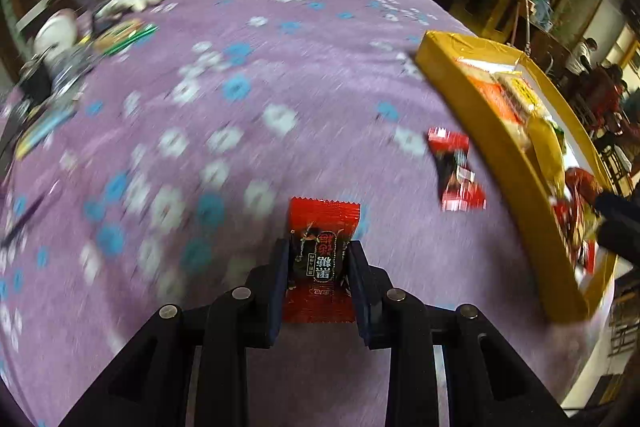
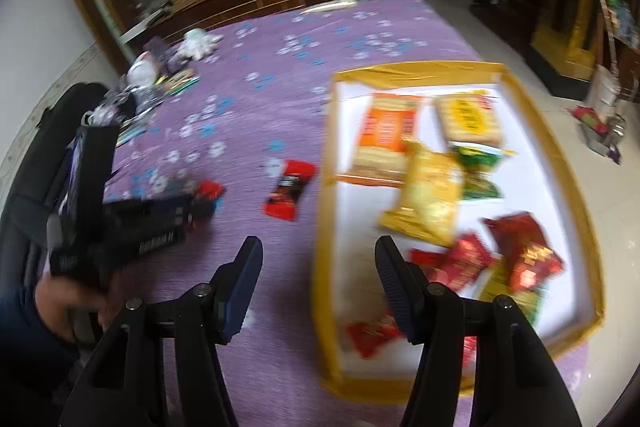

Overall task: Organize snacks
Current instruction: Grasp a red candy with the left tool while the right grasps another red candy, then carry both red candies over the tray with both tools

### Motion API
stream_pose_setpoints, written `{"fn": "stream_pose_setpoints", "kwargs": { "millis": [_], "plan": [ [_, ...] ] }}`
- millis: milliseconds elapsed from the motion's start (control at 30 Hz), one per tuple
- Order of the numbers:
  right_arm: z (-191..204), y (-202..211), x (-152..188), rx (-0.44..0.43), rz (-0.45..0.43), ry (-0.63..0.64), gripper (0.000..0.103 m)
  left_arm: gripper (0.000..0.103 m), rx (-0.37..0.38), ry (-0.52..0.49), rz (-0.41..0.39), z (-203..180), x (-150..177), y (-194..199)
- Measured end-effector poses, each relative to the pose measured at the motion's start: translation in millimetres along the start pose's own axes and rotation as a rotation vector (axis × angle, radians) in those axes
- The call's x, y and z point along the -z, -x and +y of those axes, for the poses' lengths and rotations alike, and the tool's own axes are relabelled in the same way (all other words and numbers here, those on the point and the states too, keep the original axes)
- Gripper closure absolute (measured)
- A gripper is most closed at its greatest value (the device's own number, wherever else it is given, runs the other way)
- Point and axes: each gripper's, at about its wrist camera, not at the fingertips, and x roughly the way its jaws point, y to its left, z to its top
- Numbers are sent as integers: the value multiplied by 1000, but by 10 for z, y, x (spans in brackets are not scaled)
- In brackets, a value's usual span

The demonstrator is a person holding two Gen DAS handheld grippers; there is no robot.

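The gold tray (image 2: 404, 71) sits at the counter's (image 2: 280, 39) right edge, holding an orange packet (image 2: 386, 131), a yellow biscuit packet (image 2: 468, 119), a yellow bag (image 2: 430, 195), a green packet (image 2: 478, 171) and several red packets (image 2: 524, 251). Only the right wrist view shows the tray's white floor. The left gripper (image 1: 318, 259) is clamped on a red candy (image 1: 320, 251), long axis pointing away along the fingers. A second red candy (image 2: 289, 194) lies on the purple cloth just beside the tray. The right gripper (image 2: 318, 287) is spread wide, holding nothing.
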Motion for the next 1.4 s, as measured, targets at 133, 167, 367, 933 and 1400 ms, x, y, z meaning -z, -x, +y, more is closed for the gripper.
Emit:
{"fn": "stream_pose_setpoints", "kwargs": {
  "millis": [133, 167, 367, 933, 1400],
  "plan": [
    [241, -259, -158, -68, 67, -9, 45, 74, -23, -1, 1, 14, 166, 94],
    [290, -366, -209, -77, 96, -24, 45, 74, -28, -7, 2, 9, 190, 109],
    [356, -820, -457, 45, 177, -122, 46, 74, -39, -27, 3, 6, 253, 145],
    [552, -1178, -290, 17, 294, 3, 78, 74, -29, -45, -5, 18, 254, 144],
    [584, -778, 241, -33, 285, 89, 78, 74, -91, -64, -18, -163, 321, 153]
  ]
}}
